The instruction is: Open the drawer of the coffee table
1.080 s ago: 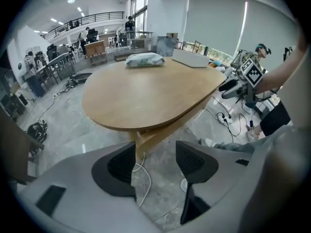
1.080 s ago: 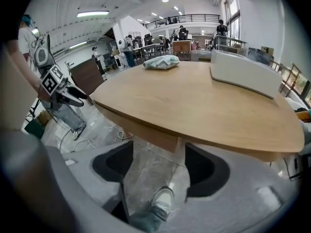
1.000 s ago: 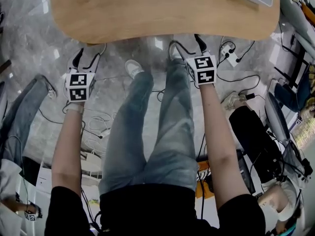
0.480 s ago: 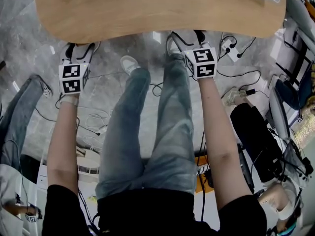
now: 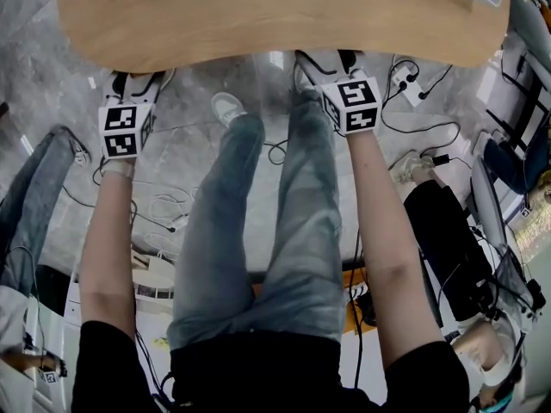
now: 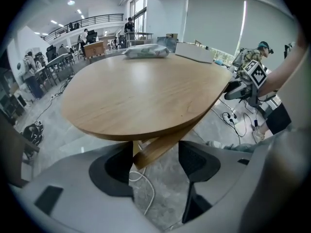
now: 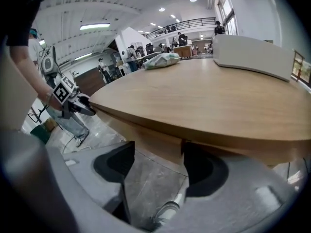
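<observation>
The coffee table (image 5: 258, 15) has an oval wooden top and fills the top of the head view. My left gripper (image 5: 138, 83) sits at its near left edge and my right gripper (image 5: 327, 63) at the near edge further right, fingertips partly under the rim. In the left gripper view the left gripper (image 6: 155, 160) is open, with a slanted wooden leg (image 6: 160, 149) beyond the gap. In the right gripper view the right gripper (image 7: 158, 166) is open just below a wooden panel (image 7: 155, 139) under the top. I cannot tell whether that panel is the drawer front.
A wipes pack (image 6: 146, 51) and a white box (image 6: 194, 51) lie on the far side of the top. My jeans-clad legs (image 5: 258, 222) stand between the arms. Cables and a power strip (image 5: 403, 91) litter the marble floor. Other people sit at the left and right.
Both grippers have moved closer to the table's near edge, the left one also a little to the left. Their fingertips now reach the rim.
</observation>
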`<state>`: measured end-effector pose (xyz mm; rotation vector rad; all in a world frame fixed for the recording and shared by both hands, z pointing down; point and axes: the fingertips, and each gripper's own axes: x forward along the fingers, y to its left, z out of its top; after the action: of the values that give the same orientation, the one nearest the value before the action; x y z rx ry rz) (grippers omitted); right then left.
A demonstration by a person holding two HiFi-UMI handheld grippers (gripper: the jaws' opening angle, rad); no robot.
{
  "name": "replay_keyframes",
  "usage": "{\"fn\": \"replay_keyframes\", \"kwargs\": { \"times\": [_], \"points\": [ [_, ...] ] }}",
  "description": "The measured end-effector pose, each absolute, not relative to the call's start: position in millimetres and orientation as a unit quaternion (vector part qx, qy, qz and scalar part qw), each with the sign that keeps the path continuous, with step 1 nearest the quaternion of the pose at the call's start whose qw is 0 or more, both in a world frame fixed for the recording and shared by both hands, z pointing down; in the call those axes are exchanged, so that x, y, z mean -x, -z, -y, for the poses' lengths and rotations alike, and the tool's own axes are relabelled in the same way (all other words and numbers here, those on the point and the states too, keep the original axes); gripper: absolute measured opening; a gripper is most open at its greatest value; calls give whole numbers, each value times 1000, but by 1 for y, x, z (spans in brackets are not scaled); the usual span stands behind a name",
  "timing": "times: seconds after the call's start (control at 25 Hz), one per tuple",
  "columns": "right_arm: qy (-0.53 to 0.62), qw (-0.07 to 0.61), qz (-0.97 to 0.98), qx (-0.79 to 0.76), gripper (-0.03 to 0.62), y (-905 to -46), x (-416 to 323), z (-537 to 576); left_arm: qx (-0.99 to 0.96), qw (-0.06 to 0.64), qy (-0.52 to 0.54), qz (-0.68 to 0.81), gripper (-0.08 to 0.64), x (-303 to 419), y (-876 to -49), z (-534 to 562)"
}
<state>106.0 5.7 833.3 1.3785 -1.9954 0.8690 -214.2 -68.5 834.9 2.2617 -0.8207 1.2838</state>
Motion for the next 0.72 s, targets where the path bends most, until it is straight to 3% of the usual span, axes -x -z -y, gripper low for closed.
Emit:
{"fn": "replay_keyframes", "kwargs": {
  "times": [0.2, 0.72],
  "points": [
    [-325, 278, 741, -517, 272, -833, -104, -4, -813, 200, -457, 300, 295, 218, -834, 70],
    [-332, 284, 735, -518, 262, -827, -107, -28, -803, 209, -476, 292, 287, 218, -827, 37]
  ]
}}
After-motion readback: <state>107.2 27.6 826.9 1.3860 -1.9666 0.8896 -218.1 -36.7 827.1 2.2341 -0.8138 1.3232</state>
